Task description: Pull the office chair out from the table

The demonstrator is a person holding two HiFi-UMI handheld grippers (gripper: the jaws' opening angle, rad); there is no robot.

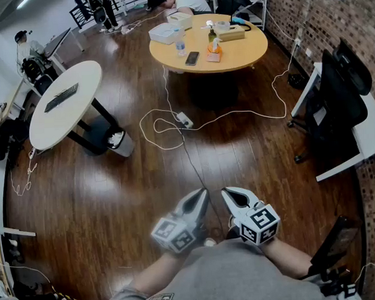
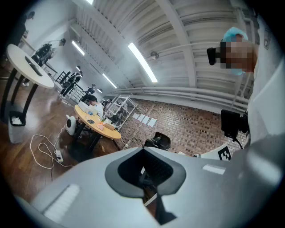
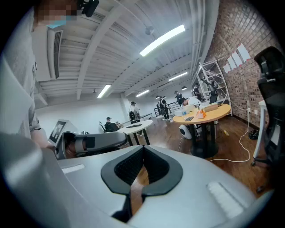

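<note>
Both tools, the left gripper (image 1: pixel 201 195) and the right gripper (image 1: pixel 228 193), are closed and empty, and the office chair (image 1: pixel 336 99) stands far right at the white table (image 1: pixel 371 136); it probably rolls easily, so grip the stiff backrest edge.

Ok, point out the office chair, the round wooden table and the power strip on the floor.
office chair (image 1: pixel 338 102), head view, on its black backrest.
round wooden table (image 1: pixel 243 50), head view, bare top near the rim.
power strip (image 1: pixel 184 120), head view, its white body.

Black office chair (image 1: pixel 336 102) seemingly tucked in
</note>
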